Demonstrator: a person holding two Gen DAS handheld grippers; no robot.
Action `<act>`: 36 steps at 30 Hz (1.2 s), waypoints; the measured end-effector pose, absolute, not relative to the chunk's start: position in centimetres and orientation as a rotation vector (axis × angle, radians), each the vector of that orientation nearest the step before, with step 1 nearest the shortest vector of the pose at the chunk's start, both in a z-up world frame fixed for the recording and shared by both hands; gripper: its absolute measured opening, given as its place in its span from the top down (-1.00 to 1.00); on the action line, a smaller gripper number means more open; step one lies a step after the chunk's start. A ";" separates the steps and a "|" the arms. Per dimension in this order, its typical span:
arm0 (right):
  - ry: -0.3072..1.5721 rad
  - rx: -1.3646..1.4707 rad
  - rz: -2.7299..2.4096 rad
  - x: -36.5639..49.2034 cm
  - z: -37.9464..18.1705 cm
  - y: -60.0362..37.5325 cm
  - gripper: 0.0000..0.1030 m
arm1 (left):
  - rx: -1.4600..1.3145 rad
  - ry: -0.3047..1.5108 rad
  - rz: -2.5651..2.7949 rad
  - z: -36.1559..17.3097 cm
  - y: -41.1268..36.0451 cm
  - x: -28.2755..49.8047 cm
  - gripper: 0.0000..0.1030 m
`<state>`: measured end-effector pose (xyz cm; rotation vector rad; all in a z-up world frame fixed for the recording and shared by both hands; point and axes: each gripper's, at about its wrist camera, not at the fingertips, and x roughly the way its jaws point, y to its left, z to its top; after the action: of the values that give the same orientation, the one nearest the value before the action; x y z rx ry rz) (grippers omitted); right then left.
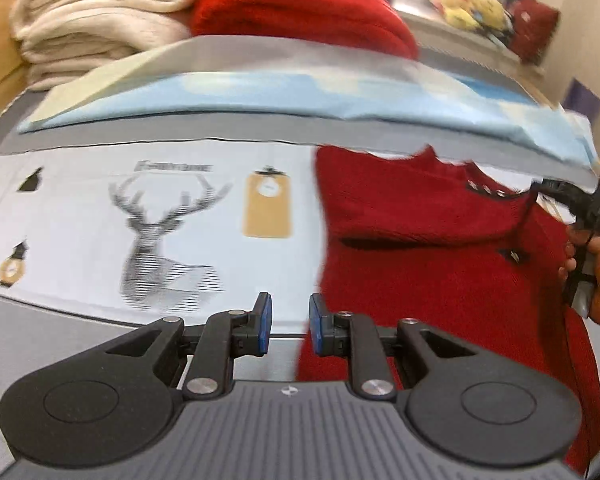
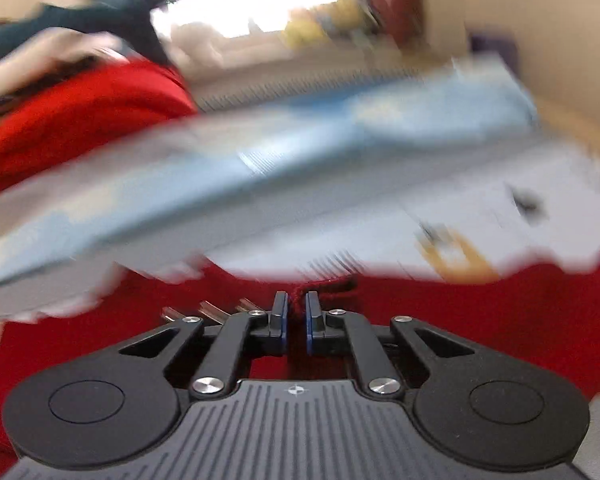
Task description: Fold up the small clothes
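Note:
A small red knit sweater (image 1: 440,248) lies on a white printed cloth (image 1: 148,216), with one part folded over its top. My left gripper (image 1: 290,326) is open and empty, low over the cloth at the sweater's left edge. My right gripper (image 2: 296,318) is shut on a pinch of the red sweater (image 2: 480,320) near its edge; this view is blurred by motion. The right gripper also shows in the left wrist view (image 1: 580,216) at the sweater's far right side, held by a hand.
A folded light blue cloth (image 1: 300,96) lies behind the sweater. A stack of cream blankets (image 1: 92,20) and a folded red garment (image 1: 300,12) sit further back. Yellow toys (image 1: 472,8) and a red bag lie on a far ledge.

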<state>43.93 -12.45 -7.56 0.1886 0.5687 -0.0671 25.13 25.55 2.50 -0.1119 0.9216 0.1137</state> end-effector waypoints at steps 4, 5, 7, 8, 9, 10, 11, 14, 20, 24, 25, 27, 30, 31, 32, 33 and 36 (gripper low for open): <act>0.401 0.246 0.230 40.1 -0.8 -0.6 0.89 | -0.156 0.904 0.194 3.2 29.1 24.3 0.58; 0.403 0.327 0.386 39.0 0.8 2.6 0.98 | -0.172 0.905 0.229 3.3 30.1 24.1 0.58; 0.467 0.556 0.767 37.2 3.5 8.6 0.97 | -0.178 0.903 0.290 3.4 31.5 23.5 0.58; 0.503 0.626 0.887 36.2 4.7 11.1 0.96 | -0.182 0.901 0.307 3.4 32.1 23.2 0.58; 0.525 0.654 0.955 35.1 5.8 13.2 0.94 | -0.188 0.901 0.318 3.5 32.7 22.8 0.58; 0.542 0.649 0.982 34.1 6.7 14.5 0.89 | -0.193 0.905 0.322 3.5 33.0 22.6 0.58; 0.554 0.628 0.982 33.2 7.3 15.2 0.87 | -0.197 0.911 0.324 3.4 33.3 22.2 0.58; 0.571 0.560 0.947 31.3 7.9 13.2 0.84 | -0.201 0.925 0.323 3.3 33.9 21.3 0.58; 0.644 0.321 0.638 29.2 5.1 -1.6 0.52 | -0.294 0.951 0.273 1.9 34.5 19.9 0.58; 0.744 0.197 0.372 27.3 1.8 -14.1 0.35 | -0.375 0.974 0.219 0.7 33.5 20.6 0.52; 0.773 0.187 0.318 26.9 1.0 -16.7 0.27 | -0.367 0.983 0.207 0.3 32.9 21.0 0.52; 0.870 0.175 0.198 26.0 -1.2 -22.0 0.27 | -0.341 1.002 0.174 -0.4 31.5 21.9 0.52; 0.989 0.192 0.096 23.9 -5.2 -27.8 0.27 | -0.344 1.068 0.100 -2.0 29.5 23.0 0.48; 1.033 0.217 0.071 23.2 -6.9 -29.7 0.26 | -0.345 1.100 0.082 -2.8 28.9 23.2 0.39; 1.093 0.240 0.057 22.7 -8.5 -31.1 0.26 | -0.337 1.142 0.069 -3.7 28.4 23.3 0.33; 1.155 0.253 0.062 22.5 -9.9 -31.9 0.26 | -0.312 1.199 0.061 -4.8 27.7 23.3 0.33; 1.235 0.218 0.151 21.8 -12.5 -32.4 0.27 | -0.224 1.347 0.010 -7.8 26.3 22.4 0.33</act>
<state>21.82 -32.44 -12.50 0.2176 1.2351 0.1515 22.39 26.29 -7.77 -0.2242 1.3470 0.0101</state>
